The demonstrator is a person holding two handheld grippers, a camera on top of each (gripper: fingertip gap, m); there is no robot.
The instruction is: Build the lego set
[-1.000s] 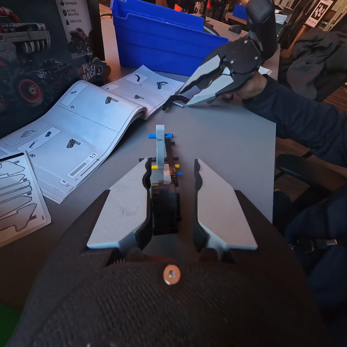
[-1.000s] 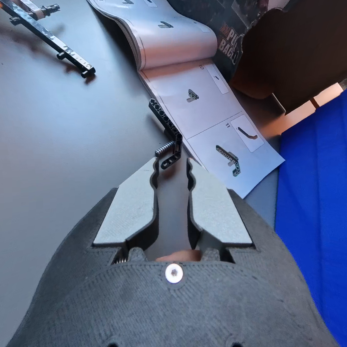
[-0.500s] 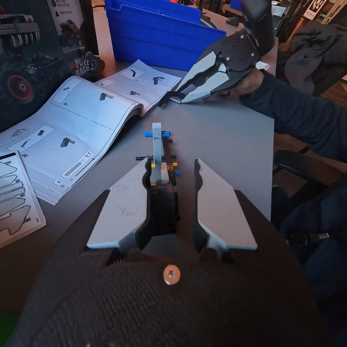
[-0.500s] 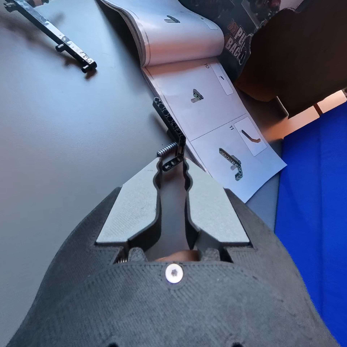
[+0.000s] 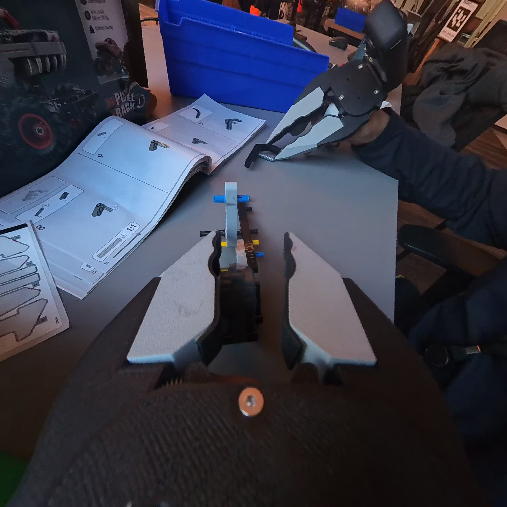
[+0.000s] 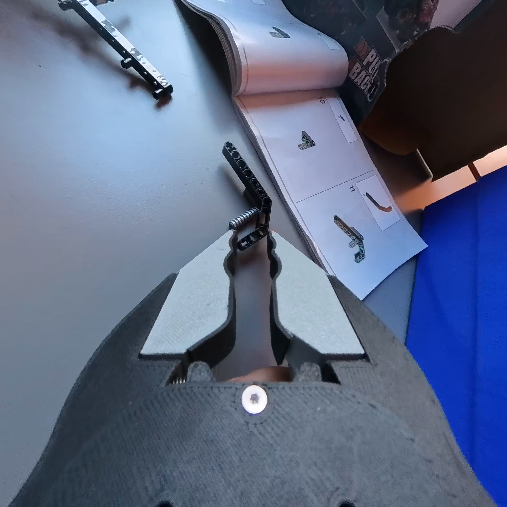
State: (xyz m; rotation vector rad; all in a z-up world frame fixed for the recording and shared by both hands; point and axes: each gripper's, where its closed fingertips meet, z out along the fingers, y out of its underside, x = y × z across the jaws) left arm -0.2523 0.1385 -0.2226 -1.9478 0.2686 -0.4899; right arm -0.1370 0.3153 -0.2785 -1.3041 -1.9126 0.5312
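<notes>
My left gripper [image 5: 251, 239] is open. A part-built lego assembly [image 5: 231, 219] lies between its jaws: a black block, an upright grey beam, a long black beam with blue and yellow pins. It rests against the left finger; the right finger is clear of it. My right gripper [image 6: 251, 234] has its jaws closed in on the short end of a bent black beam [image 6: 247, 175] with a metal spring [image 6: 244, 218], next to the booklet. The right gripper [image 5: 270, 152] and the bent beam [image 5: 253, 155] also show far right in the left wrist view.
An open instruction booklet [image 5: 123, 178] lies left of the assembly, with a sticker sheet [image 5: 16, 288] beside it. The set's box [image 5: 41, 96] and a blue bin [image 5: 233, 60] stand behind. The table edge [image 5: 396, 247] is at right, where a person's sleeve [image 5: 439, 178] reaches in.
My right gripper's jaws have narrowed step by step around the bent beam's short end. The left gripper stays open over the assembly, its view shifting only slightly.
</notes>
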